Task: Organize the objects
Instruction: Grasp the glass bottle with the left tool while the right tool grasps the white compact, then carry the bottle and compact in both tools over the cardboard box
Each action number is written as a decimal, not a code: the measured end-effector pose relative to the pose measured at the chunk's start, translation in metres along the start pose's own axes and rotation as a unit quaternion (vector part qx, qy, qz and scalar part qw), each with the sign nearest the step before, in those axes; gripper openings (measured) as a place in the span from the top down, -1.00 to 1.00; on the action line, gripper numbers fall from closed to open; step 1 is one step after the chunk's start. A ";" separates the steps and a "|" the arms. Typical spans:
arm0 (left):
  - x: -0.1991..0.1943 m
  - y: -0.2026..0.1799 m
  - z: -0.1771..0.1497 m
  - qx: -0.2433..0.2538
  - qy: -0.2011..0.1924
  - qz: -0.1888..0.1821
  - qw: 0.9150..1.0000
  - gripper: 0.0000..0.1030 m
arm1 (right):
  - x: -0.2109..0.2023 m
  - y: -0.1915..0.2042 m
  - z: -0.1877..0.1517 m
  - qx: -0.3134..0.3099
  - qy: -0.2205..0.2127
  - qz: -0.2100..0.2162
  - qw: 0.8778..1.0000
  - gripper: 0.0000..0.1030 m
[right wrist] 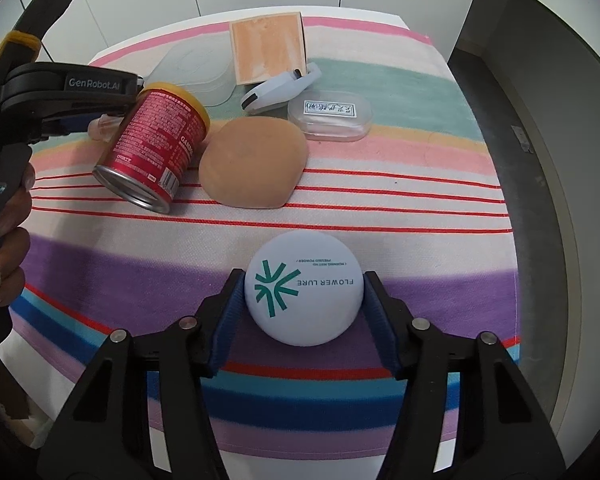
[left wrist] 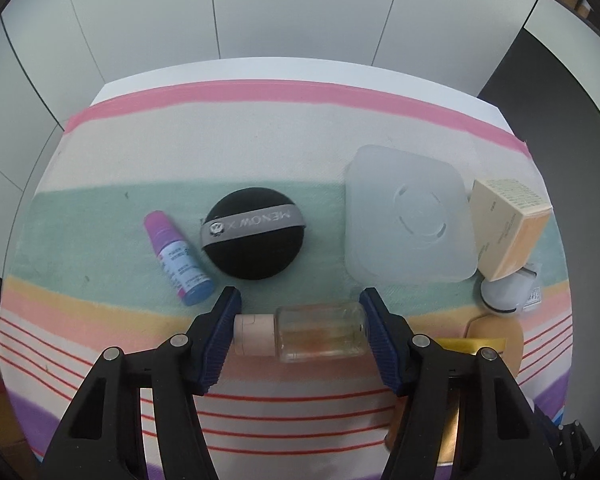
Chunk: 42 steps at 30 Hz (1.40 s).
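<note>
Right now the left gripper (left wrist: 300,330) pinches a small clear bottle (left wrist: 322,332) lengthwise: one blue pad sits on its pink cap (left wrist: 254,334), the other on the bottle's base. The bottle lies on its side on the striped cloth (left wrist: 140,152), over the peach and yellow bands, with nothing else between the fingers.

Beyond it in the left wrist view: a purple and blue spray bottle (left wrist: 178,258) lying down, just beside a round black powder puff (left wrist: 254,232) with a grey band. Further right sits a frosted square container lid (left wrist: 410,216), and a beige carton (left wrist: 508,228) is touching or just beside its right edge. A white round case (left wrist: 506,292) lies below the carton, and a tan sponge edge (left wrist: 496,338) shows behind the right finger.

In the right wrist view, the right gripper (right wrist: 304,300) has both pads against the sides of a white round compact (right wrist: 304,288) printed FLOWER LURE, which rests on the purple stripe near the cloth's front edge. The grip looks closed on it.

Further back, a red can (right wrist: 158,148) with a yellow lid lies tilted on its side, close to a tan teardrop sponge (right wrist: 254,162). Behind these sit a clear oval box (right wrist: 332,118), an open white case (right wrist: 278,92) and the upright carton. At the left edge, a hand (right wrist: 4,232) with long decorated nails holds the other gripper's handle.
</note>
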<state>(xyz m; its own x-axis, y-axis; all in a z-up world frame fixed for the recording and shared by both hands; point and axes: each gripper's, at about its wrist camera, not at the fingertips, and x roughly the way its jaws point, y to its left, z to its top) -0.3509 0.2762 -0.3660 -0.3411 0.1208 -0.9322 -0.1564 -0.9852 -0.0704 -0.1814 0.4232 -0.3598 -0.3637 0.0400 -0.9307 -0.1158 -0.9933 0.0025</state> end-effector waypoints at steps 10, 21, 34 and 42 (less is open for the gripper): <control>-0.039 0.014 -0.013 0.009 -0.010 0.018 1.000 -0.21 | -0.013 -0.007 0.010 0.027 0.003 0.007 1.000 -0.17; -0.145 0.012 -0.006 0.030 -0.047 0.024 0.998 -0.21 | -0.095 -0.012 0.063 0.034 -0.056 -0.006 0.998 -0.17; -0.321 0.020 0.008 0.021 -0.116 0.023 0.993 -0.21 | -0.242 0.005 0.110 0.020 -0.124 0.002 0.992 -0.17; -0.375 0.026 -0.009 0.025 -0.127 0.035 0.991 -0.21 | -0.302 0.012 0.109 0.021 -0.155 -0.001 0.988 -0.17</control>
<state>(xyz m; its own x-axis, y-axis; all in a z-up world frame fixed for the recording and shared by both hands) -0.2190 0.2038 -0.0213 -0.5736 0.0852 -0.8147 -0.1670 -0.9859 0.0144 -0.1741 0.4107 -0.0383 -0.6281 0.0799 -0.7740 -0.1531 -0.9880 0.0223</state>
